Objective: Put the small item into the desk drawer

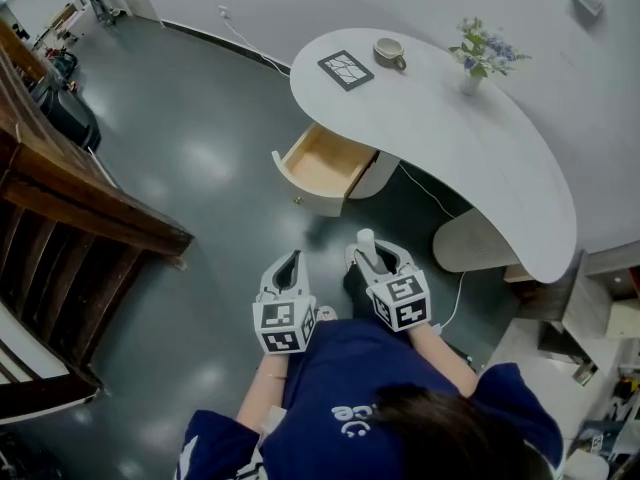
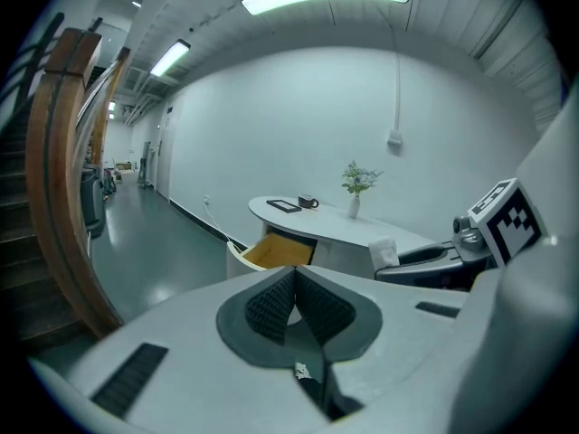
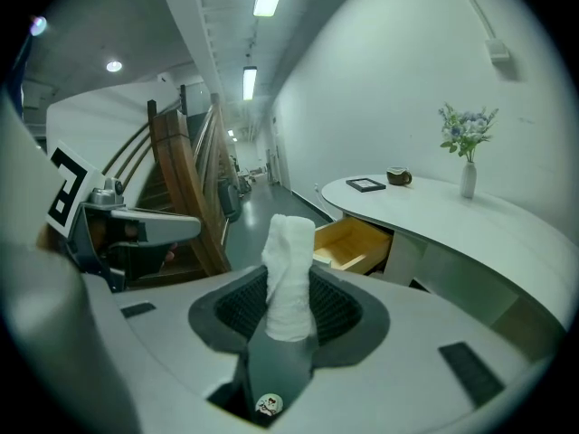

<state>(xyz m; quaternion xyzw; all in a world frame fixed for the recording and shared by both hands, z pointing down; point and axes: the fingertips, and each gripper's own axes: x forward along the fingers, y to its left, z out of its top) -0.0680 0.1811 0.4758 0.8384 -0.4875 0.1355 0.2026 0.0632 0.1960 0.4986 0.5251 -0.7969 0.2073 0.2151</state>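
A rolled white cloth stands upright between the jaws of my right gripper, which is shut on it; the head view shows the same white roll sticking out of that right gripper. My left gripper is shut with nothing in it, and in the head view this left gripper sits beside the right one. Ahead, the open desk drawer shows its bare wooden inside under the curved white desk. That drawer is also seen in the right gripper view, and as a wooden box in the left gripper view.
On the desk stand a black picture frame, a cup and a vase of flowers. A wooden staircase rises at the left. A white cable runs along the dark floor under the desk.
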